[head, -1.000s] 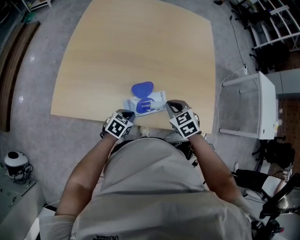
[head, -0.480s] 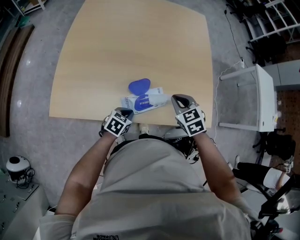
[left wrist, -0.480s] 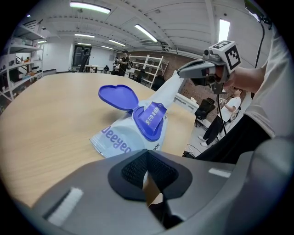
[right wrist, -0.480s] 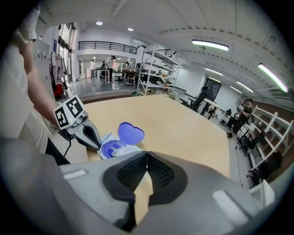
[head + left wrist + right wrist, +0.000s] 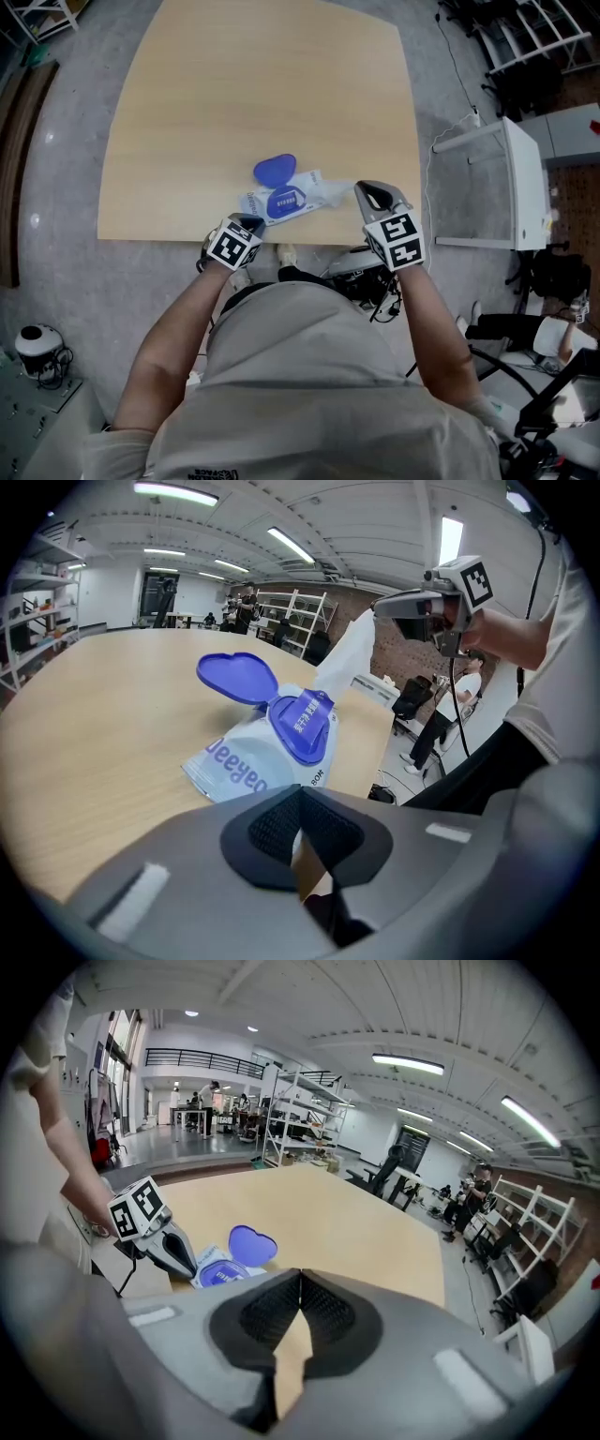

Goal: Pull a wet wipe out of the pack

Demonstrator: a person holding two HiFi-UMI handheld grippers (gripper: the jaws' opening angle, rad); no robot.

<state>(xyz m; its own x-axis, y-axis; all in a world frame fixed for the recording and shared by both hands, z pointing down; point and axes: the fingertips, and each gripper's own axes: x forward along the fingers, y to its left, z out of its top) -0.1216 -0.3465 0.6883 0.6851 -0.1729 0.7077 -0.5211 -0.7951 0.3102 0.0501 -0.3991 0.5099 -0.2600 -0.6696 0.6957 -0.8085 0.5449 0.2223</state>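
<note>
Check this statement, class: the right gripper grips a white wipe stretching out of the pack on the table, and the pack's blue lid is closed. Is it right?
Not quite: the blue lid is flipped open, as the left gripper view shows. The rest holds: the right gripper grips a white wipe stretching out of the pack on the table.

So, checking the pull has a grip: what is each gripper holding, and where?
The right gripper pinches the free end of the white wet wipe drawn from the pale blue soft pack; left gripper seems shut on that pack's near edge.
</note>
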